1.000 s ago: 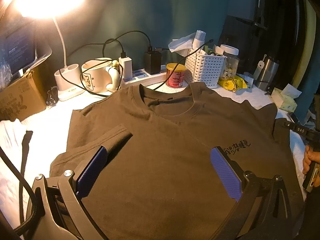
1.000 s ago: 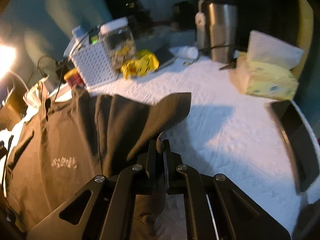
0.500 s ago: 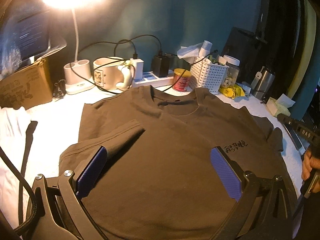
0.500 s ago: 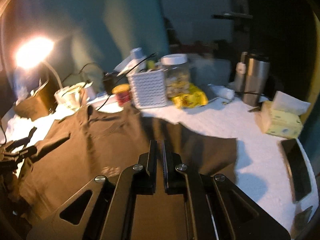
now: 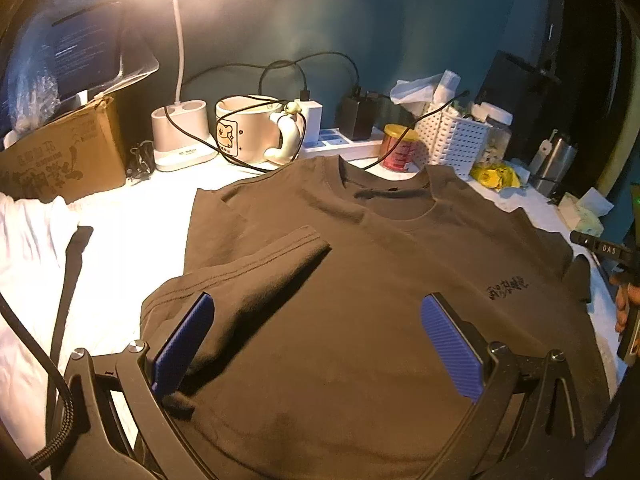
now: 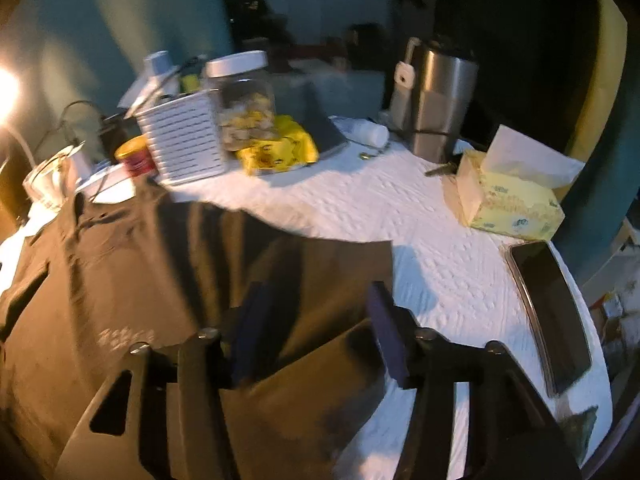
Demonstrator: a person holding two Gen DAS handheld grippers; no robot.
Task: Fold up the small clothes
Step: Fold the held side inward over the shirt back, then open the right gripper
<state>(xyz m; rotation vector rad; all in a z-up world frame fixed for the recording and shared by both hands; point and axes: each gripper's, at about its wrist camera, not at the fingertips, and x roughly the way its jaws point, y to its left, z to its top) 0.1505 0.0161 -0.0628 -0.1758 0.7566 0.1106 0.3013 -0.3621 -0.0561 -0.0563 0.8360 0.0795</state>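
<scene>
A brown T-shirt [image 5: 360, 300] lies spread front-up on the white table cover, with its left sleeve [image 5: 260, 264] folded in over the chest. My left gripper [image 5: 316, 328] hovers open above the shirt's lower middle, blue pads wide apart and nothing between them. In the right wrist view the same shirt [image 6: 132, 288] shows its right sleeve [image 6: 332, 264] lying flat on the cover. My right gripper [image 6: 316, 320] is over that sleeve with its jaws opening; the cloth lies below them, not pinched.
Along the back stand a desk lamp base [image 5: 180, 132], a mug [image 5: 244, 128], a power strip [image 5: 344, 144], a red tin [image 5: 398, 148] and a white basket [image 5: 456, 144]. To the right are a steel tumbler [image 6: 436, 100], a tissue box [image 6: 508, 200] and a phone [image 6: 552, 316]. White cloth [image 5: 32, 248] lies left.
My right gripper was shut on the right sleeve a second ago; it has let the sleeve down flat and its jaws have spread apart. The left gripper has drifted sideways, still open.
</scene>
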